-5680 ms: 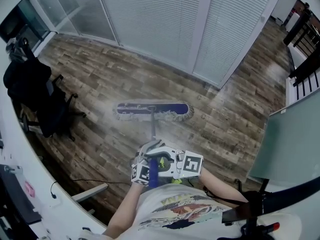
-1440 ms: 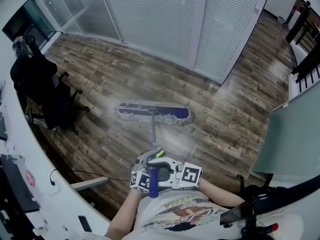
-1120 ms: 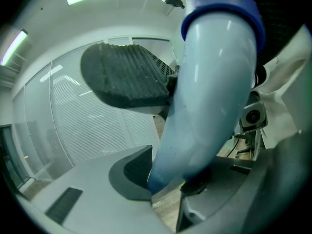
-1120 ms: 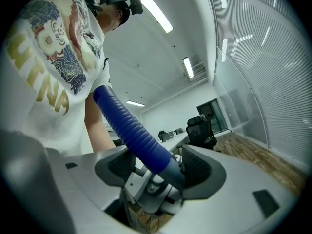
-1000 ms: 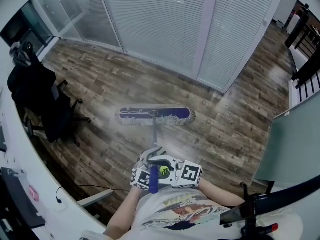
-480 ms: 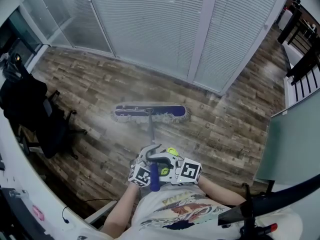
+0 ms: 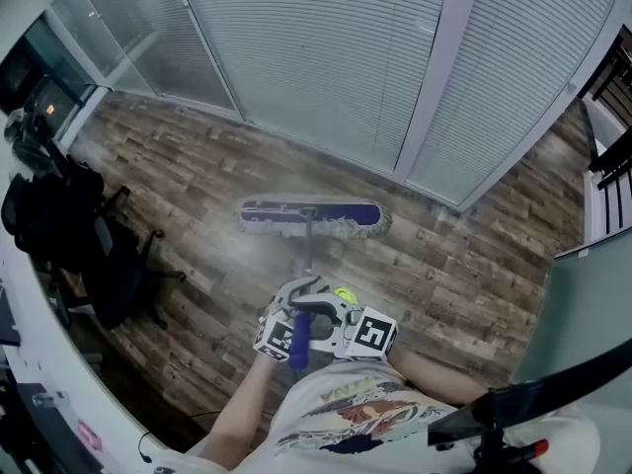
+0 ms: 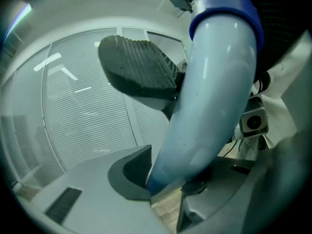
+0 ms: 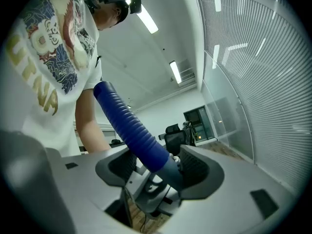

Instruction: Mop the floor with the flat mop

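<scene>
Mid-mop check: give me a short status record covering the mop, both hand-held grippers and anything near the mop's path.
mop head: flat on the wood floor, short of the blind-covered glass wall
mop handle: runs from the head's middle back to the person
left hand-held gripper: jaws closing, with the handle between them and against both pads
right hand-held gripper: clamped on the blue grip
obstacle: black office chair, left of the mop and apart from it

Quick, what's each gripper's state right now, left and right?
Left gripper: jaws closing on the mop handle, which sits between them.
Right gripper: closed on the same mop handle.
</scene>
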Demonstrator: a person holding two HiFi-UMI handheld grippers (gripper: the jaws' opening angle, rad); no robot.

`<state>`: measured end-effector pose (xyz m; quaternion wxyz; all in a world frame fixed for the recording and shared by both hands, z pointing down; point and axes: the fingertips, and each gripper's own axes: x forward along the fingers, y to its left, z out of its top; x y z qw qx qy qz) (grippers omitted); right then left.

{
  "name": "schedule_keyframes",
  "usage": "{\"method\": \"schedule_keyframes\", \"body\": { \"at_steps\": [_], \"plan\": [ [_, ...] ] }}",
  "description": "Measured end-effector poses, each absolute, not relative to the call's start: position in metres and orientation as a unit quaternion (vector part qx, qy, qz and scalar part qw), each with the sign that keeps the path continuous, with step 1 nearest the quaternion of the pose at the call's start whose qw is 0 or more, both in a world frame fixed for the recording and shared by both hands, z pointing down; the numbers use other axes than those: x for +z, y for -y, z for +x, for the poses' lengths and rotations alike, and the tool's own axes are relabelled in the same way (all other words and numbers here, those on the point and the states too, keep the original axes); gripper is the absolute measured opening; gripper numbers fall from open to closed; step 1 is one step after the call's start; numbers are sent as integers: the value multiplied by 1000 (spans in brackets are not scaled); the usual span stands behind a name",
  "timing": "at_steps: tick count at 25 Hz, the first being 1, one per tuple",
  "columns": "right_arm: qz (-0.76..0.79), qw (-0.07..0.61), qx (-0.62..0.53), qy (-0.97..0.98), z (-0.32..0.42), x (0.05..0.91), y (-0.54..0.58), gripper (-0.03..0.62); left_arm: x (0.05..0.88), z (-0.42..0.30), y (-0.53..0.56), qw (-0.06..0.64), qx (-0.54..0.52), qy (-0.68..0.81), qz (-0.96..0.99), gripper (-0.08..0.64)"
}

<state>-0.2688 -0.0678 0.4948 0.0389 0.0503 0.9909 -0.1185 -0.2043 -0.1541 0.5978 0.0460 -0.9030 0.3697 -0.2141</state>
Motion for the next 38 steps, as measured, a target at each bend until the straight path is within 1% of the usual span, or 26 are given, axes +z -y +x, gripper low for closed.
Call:
{"method": "schedule_keyframes", "body": {
  "at_steps": [10, 14, 18, 23, 27, 38],
  "plan": [
    [49, 38, -122, -991, -306, 496, 272, 270, 597, -246, 359, 43, -206, -394, -895, 84],
    [53, 40, -122, -990, -324, 492, 325, 271, 591, -259, 410, 46, -205, -403, -891, 84],
    [42, 40, -128, -990, -322, 489, 343, 270, 588, -262, 430, 46, -209, -406, -888, 82],
    [36, 30, -134, -990, -312, 496, 306, 270, 600, -256, 395, 45, -223, -409, -884, 75],
    [37, 27, -133, -990, -292, 495, 259, 271, 600, -236, 348, 49, -222, -408, -884, 75],
    [44, 27, -131, -990, -248, 486, 55, 270, 590, -188, 144, 38, -207, -409, -888, 75]
  ]
}}
